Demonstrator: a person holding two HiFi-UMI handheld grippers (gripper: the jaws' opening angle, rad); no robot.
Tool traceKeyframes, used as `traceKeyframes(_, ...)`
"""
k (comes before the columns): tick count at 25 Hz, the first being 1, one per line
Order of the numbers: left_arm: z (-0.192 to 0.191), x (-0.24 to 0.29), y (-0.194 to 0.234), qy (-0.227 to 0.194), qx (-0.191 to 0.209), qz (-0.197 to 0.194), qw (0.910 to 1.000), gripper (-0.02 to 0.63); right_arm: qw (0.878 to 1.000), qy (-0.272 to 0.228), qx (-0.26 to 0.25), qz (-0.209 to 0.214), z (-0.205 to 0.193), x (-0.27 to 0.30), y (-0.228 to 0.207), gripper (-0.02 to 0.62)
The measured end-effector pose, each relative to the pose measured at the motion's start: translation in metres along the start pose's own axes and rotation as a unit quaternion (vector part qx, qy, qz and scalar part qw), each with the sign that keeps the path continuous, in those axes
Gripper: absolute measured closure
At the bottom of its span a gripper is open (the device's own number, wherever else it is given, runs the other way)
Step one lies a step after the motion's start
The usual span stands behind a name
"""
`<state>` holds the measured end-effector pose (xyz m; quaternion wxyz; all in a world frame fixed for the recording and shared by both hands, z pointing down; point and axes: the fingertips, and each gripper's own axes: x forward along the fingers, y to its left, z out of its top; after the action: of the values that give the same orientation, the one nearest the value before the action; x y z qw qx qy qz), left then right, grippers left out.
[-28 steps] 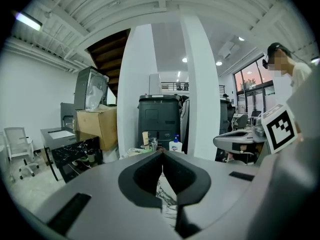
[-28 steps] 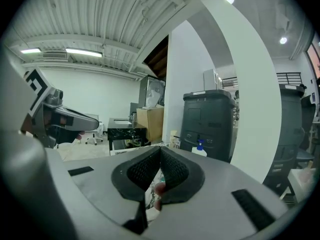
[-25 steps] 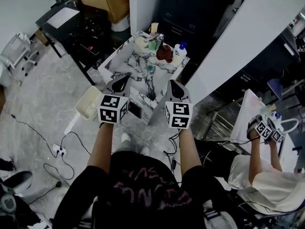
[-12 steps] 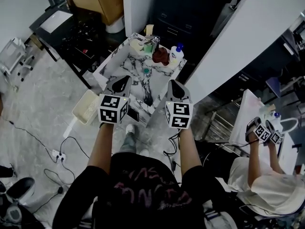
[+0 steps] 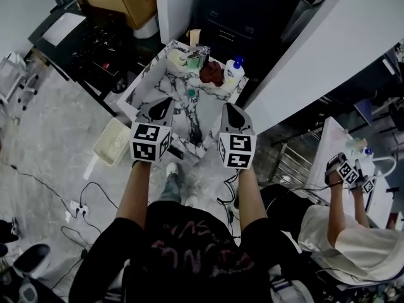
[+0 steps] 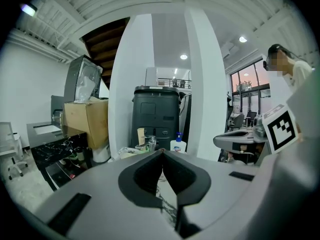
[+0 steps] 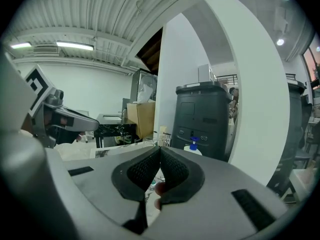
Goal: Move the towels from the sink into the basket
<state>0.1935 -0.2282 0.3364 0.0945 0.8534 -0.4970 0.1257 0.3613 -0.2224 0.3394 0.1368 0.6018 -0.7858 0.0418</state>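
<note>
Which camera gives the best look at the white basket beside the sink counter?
The head view: the white basket sits left of the marbled sink counter, seen whole from above. Neither gripper view shows it; both look across the counter top, above where it sits.

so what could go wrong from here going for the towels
The dark red towel lies beside the soap bottle and the faucet, so a grab could tip the bottle. Both the left gripper and right gripper are shut; unopened, they would only shove the cloth. The basket sits on the floor near loose cables, a possible trip.
</note>
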Motion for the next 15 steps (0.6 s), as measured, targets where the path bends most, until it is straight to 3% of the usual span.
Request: traceKeyframes(15, -0.020, 0.106, 0.019, 0.043, -0.006, -0.061, 0.9972, 0.589, 0.998, 0.047, 0.026, -0.030, -0.033, 0.077, -0.029, 0.580)
